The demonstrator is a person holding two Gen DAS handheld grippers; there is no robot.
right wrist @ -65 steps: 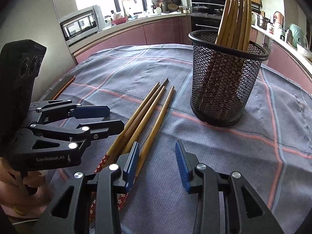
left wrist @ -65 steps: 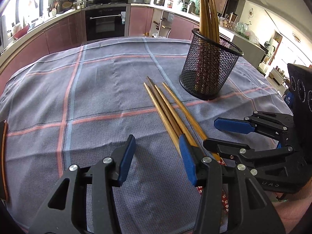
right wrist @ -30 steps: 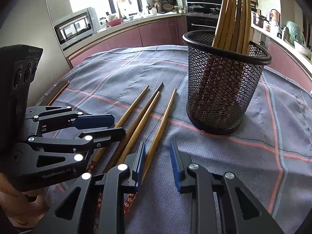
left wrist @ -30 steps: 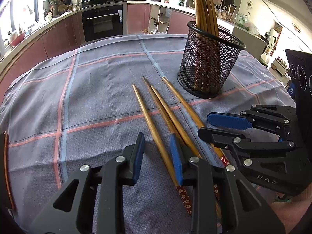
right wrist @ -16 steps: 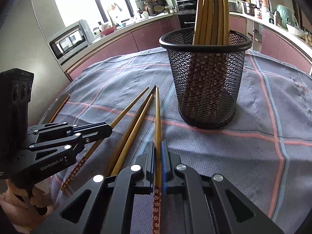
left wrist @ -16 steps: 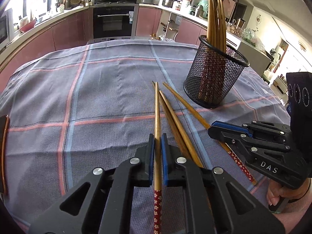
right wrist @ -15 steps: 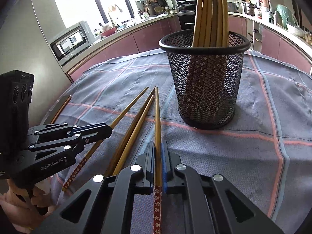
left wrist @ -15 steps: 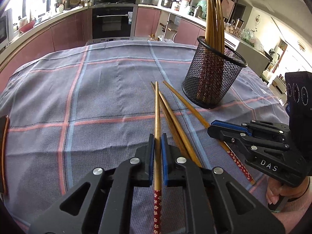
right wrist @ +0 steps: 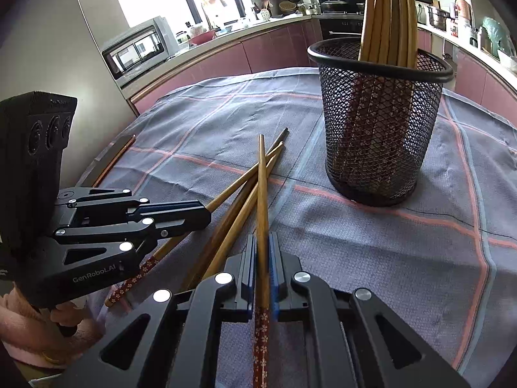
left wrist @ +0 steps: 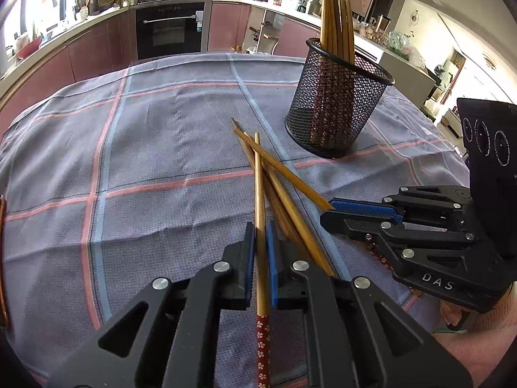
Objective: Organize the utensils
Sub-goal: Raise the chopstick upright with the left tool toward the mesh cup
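Note:
My left gripper (left wrist: 259, 229) is shut on a wooden chopstick (left wrist: 258, 181) with a red flowered end, lifted above the cloth. My right gripper (right wrist: 262, 239) is shut on another chopstick (right wrist: 262, 187) of the same kind, also lifted. Each gripper shows in the other's view, the right gripper (left wrist: 329, 208) and the left gripper (right wrist: 206, 213). Two loose chopsticks (right wrist: 232, 220) lie on the cloth under the held ones. The black mesh holder (left wrist: 336, 110) stands beyond them with several chopsticks upright in it; it also shows in the right wrist view (right wrist: 378, 123).
A grey checked tablecloth (left wrist: 145, 161) covers the round table. The table's wooden rim (right wrist: 113, 161) shows at the left. Kitchen counters and an oven (left wrist: 169, 32) stand behind the table.
Both grippers closed on one chopstick each and have lifted them off the cloth. The held chopsticks now cross over the two left lying.

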